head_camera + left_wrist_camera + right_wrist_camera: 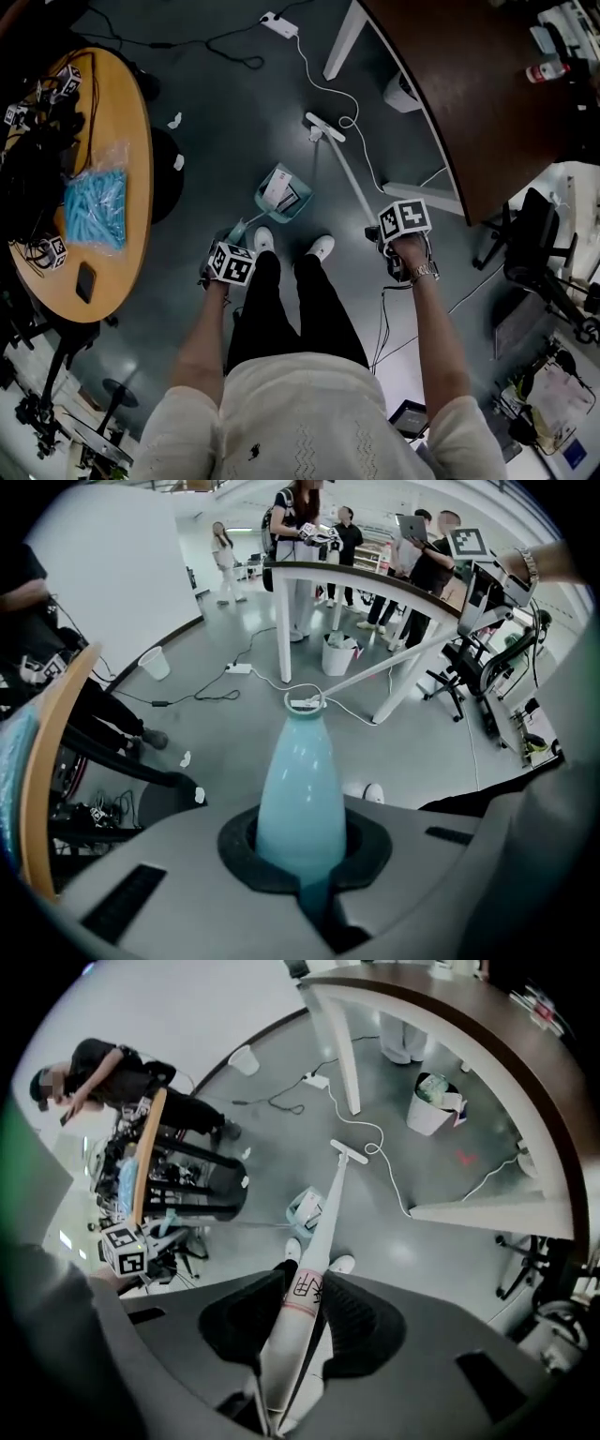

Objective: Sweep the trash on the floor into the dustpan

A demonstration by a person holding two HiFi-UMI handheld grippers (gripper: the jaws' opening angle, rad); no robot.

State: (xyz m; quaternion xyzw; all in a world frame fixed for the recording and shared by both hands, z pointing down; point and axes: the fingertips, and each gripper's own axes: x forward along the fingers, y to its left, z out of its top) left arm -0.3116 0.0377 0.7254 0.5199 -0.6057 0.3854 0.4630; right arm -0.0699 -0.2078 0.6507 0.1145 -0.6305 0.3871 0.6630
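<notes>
My left gripper (pixel 231 259) is shut on the pale teal handle (pixel 300 789) of the dustpan (pixel 281 192). The pan stands on the grey floor just ahead of the person's white shoes, with a white piece lying inside it. The right gripper (pixel 403 227) is shut on the white broom handle (pixel 305 1297). That handle slants forward and down to the broom head (pixel 323 127), which rests on the floor beyond the pan. Two small white scraps of trash (pixel 174 120) (pixel 179 161) lie to the left, near the round table's dark base. In the right gripper view the dustpan (pixel 307 1211) sits beside the broom handle.
A round wooden table (pixel 127 122) with a blue bag and cables stands at the left. A dark brown desk (pixel 469 94) on white legs fills the upper right, with a white bin (pixel 403 94) under it. A white cable (pixel 328 89) crosses the floor. An office chair (pixel 534 262) is at the right.
</notes>
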